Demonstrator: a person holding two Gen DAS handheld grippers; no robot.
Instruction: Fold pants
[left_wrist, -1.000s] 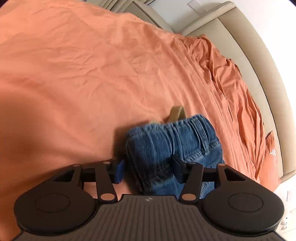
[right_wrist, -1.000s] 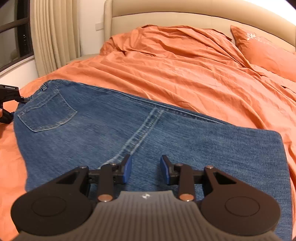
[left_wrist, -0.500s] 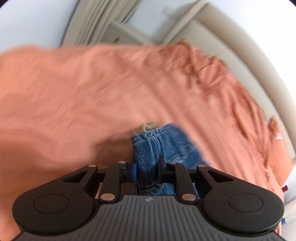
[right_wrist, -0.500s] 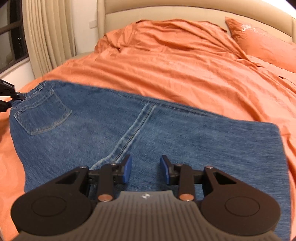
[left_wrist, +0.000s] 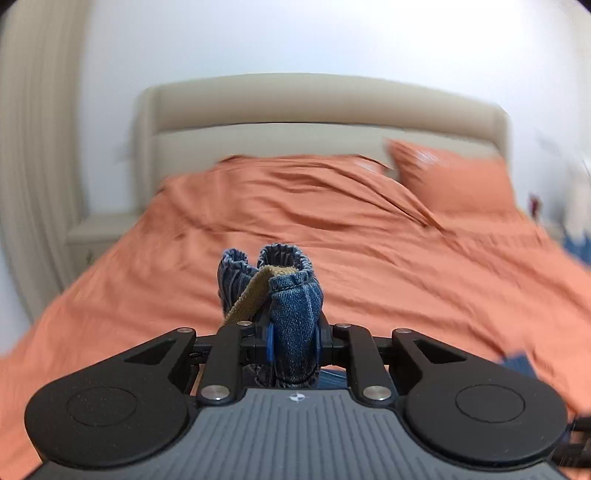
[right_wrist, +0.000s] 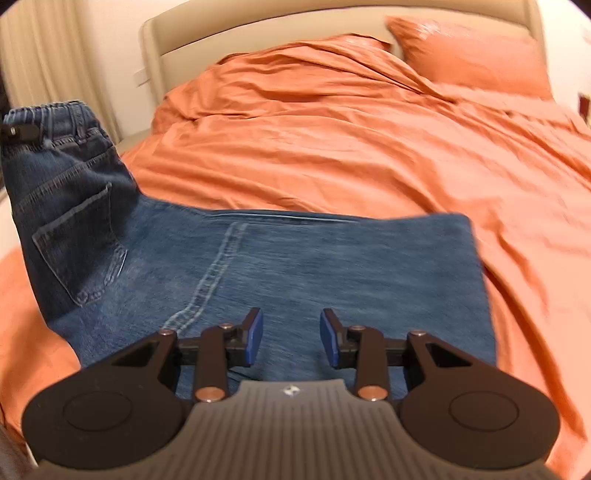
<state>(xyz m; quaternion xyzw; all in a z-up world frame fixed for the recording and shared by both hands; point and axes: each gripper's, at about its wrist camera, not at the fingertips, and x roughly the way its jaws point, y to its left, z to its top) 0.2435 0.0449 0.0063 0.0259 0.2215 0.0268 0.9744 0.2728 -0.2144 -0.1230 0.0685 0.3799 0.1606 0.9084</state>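
Observation:
Blue jeans (right_wrist: 295, 266) lie across the orange bed, folded to a short length, back pocket (right_wrist: 79, 251) at the left. My left gripper (left_wrist: 291, 345) is shut on the bunched waistband (left_wrist: 291, 295), whose tan lining shows, and holds it up off the bed. In the right wrist view the waistband end (right_wrist: 51, 122) stands lifted at the far left with the left gripper's tip (right_wrist: 18, 131) on it. My right gripper (right_wrist: 291, 338) is open and empty, just above the near edge of the jeans.
The orange duvet (right_wrist: 351, 140) covers the bed, rumpled toward the beige headboard (left_wrist: 317, 107). An orange pillow (right_wrist: 476, 55) lies at the back right. Beige curtains (left_wrist: 33, 147) and a bedside table (left_wrist: 99, 229) stand at the left.
My left gripper closed on the waistband and lifted it, swinging to face the headboard. The waistband end of the jeans rose off the bed. My right gripper stayed open over the jeans.

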